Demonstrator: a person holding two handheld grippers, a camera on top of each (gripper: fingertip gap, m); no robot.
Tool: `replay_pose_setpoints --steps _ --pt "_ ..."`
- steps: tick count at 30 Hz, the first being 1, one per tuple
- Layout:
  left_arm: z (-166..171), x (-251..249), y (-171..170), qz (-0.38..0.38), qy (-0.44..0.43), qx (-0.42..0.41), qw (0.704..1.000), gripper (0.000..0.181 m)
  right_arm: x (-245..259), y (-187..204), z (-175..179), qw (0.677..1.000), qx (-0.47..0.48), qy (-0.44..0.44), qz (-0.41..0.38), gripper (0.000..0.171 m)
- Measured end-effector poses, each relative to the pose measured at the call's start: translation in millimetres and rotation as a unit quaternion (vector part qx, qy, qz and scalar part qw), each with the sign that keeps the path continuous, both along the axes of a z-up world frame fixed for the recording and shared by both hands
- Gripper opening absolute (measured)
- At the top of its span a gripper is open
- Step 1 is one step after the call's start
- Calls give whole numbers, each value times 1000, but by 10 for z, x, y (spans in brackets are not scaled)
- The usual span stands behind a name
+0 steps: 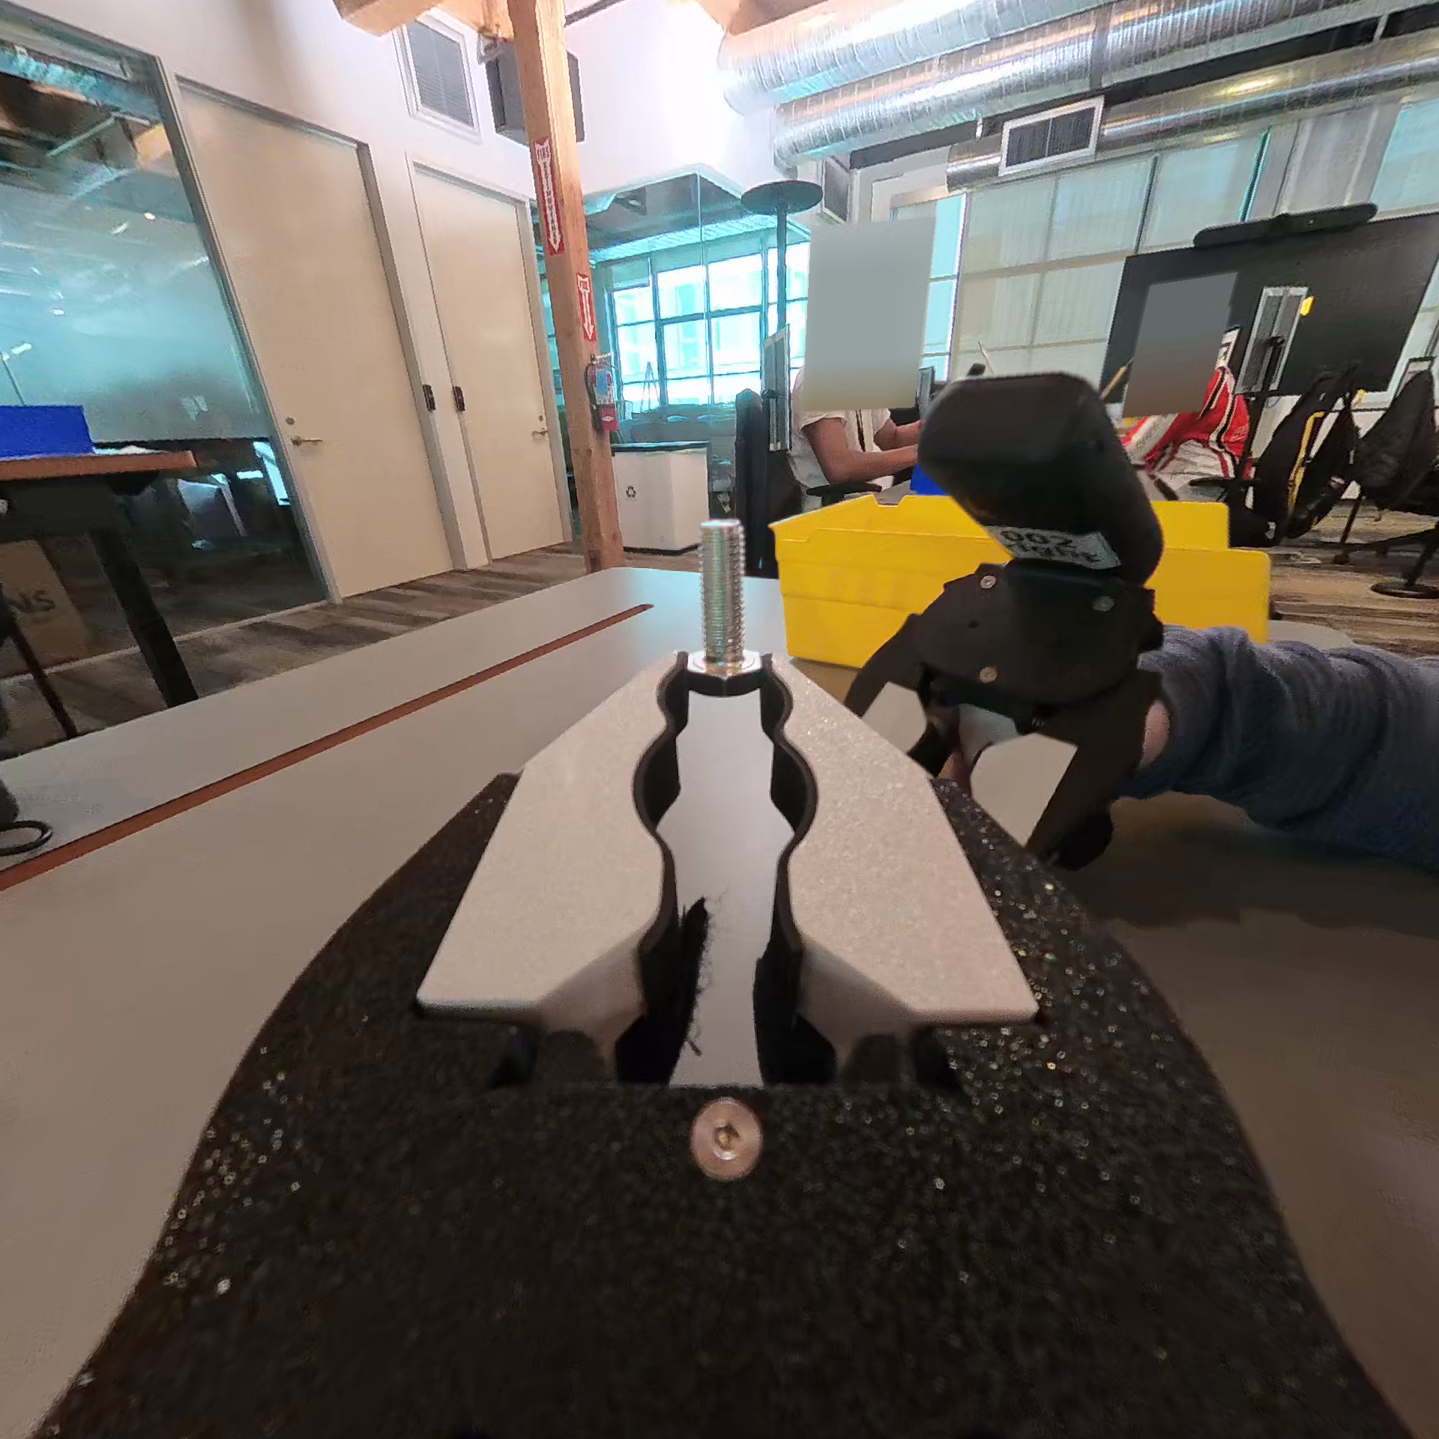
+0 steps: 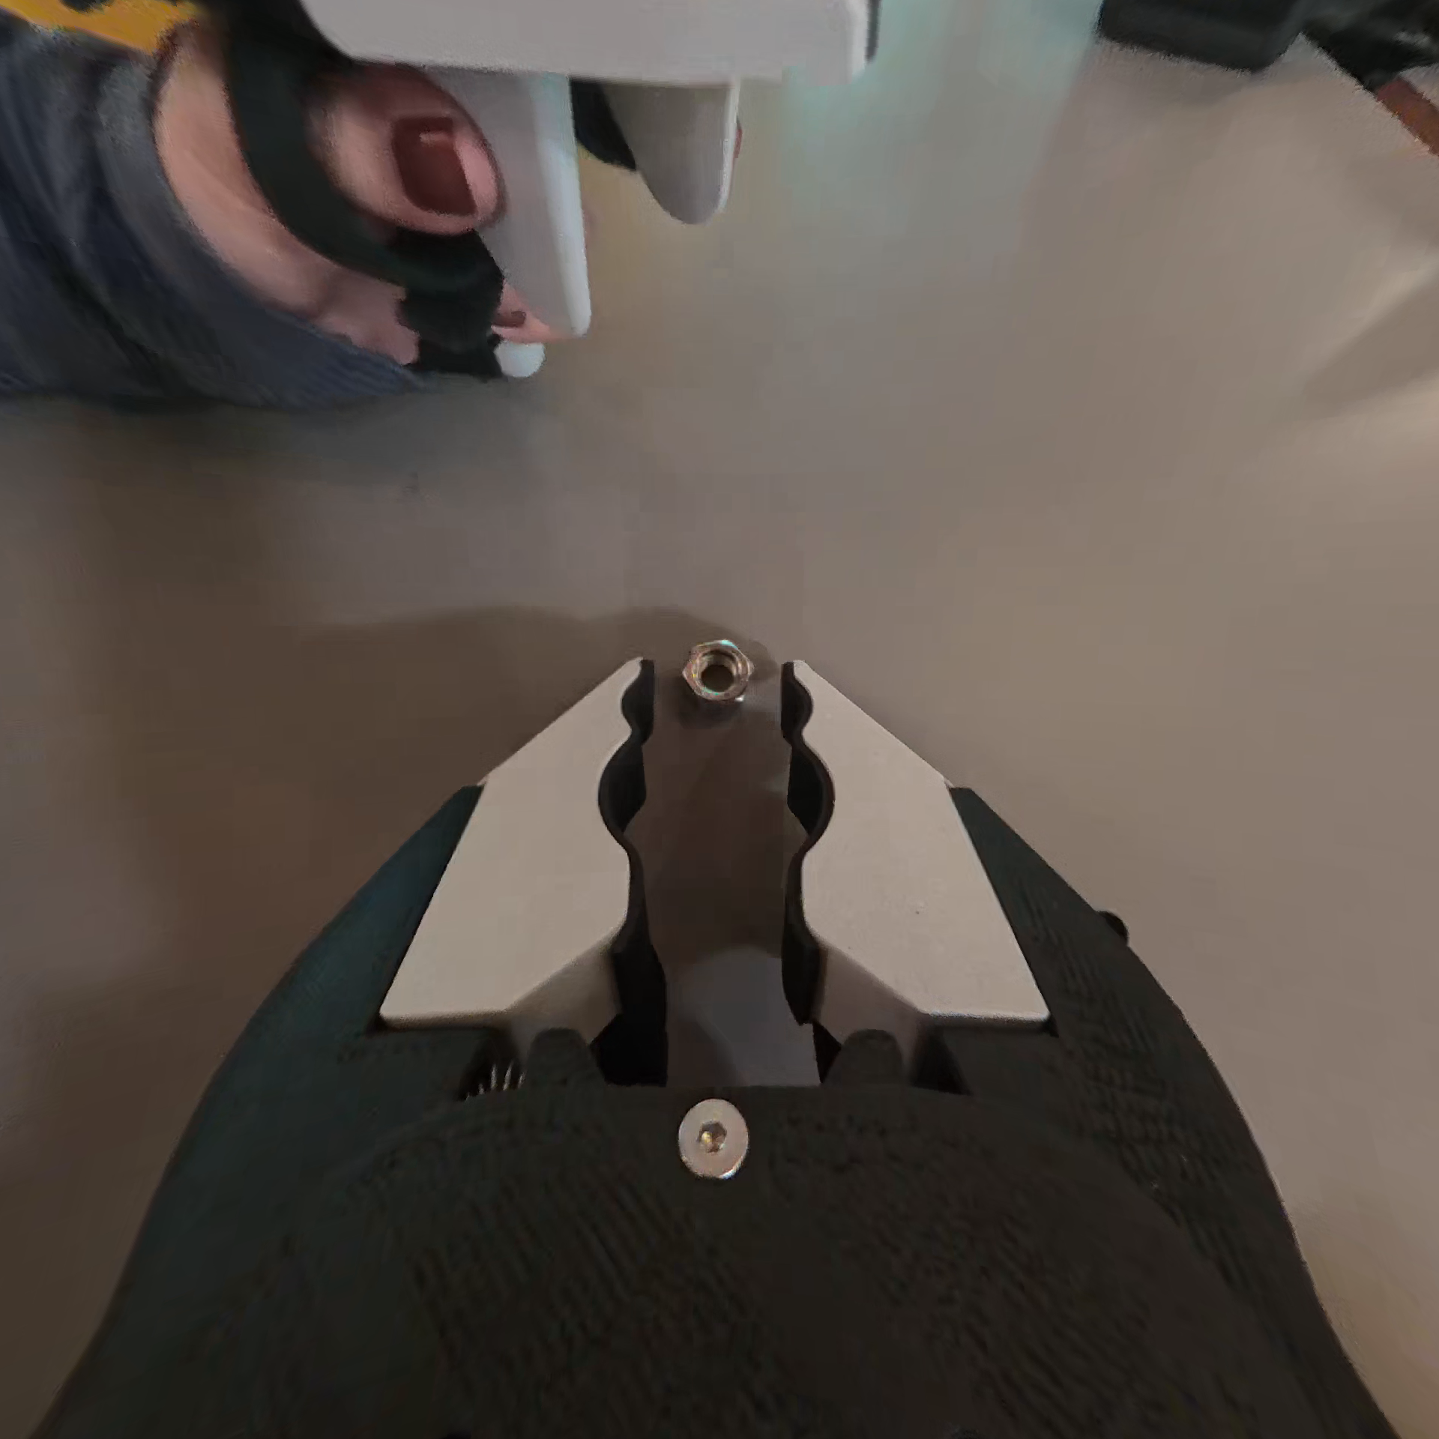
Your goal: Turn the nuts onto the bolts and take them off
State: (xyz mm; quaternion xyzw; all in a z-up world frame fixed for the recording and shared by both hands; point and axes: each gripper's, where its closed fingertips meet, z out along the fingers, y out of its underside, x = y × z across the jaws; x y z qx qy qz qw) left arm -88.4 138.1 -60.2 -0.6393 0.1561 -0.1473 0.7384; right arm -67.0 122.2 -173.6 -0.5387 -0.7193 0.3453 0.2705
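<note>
In the left wrist view my left gripper (image 1: 723,671) is shut on the hex head of a silver bolt (image 1: 723,592), which stands upright with its bare thread pointing up. In the right wrist view my right gripper (image 2: 715,676) points down at the table with its jaws open. A small silver nut (image 2: 716,671) lies flat on the table between its fingertips, with a gap on each side. The right gripper's black body (image 1: 1036,646) shows to the right of the bolt. The left gripper's white fingers (image 2: 545,195) show at the top of the right wrist view.
The grey table (image 1: 311,818) has a brown seam running across it. A yellow bin (image 1: 856,576) stands behind the bolt at the far edge. A hand in a blue-grey sleeve (image 1: 1285,740) holds the right gripper. People sit at desks beyond. The gap from one gripper's tips to the other's is roughly 12 centimetres.
</note>
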Motion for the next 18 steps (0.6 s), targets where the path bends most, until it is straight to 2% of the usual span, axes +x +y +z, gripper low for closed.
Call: replay_pose_setpoints --steps 5,6,10,12,14,16,18 --pt "-13 102 5 1 9 11 1000 15 -26 8 -31 1000 14 -7 -12 26" --pt "-16 109 4 -2 9 11 1000 16 -22 0 -34 1000 8 -10 -12 18" --pt "4 98 -4 -16 -13 9 1000 16 -14 47 43 1000 4 10 -17 17" --pt "-10 80 18 -15 -22 -1 1000 15 23 190 277 998 5 45 -33 17" --pt "-46 95 42 -20 -22 -16 999 15 75 308 705 993 -12 109 -47 17" --pt "-90 140 60 -29 -10 -29 999 16 147 263 1098 987 -38 152 -22 17" --pt "-136 239 49 -50 12 -37 998 15 180 173 1311 988 -36 150 16 17"
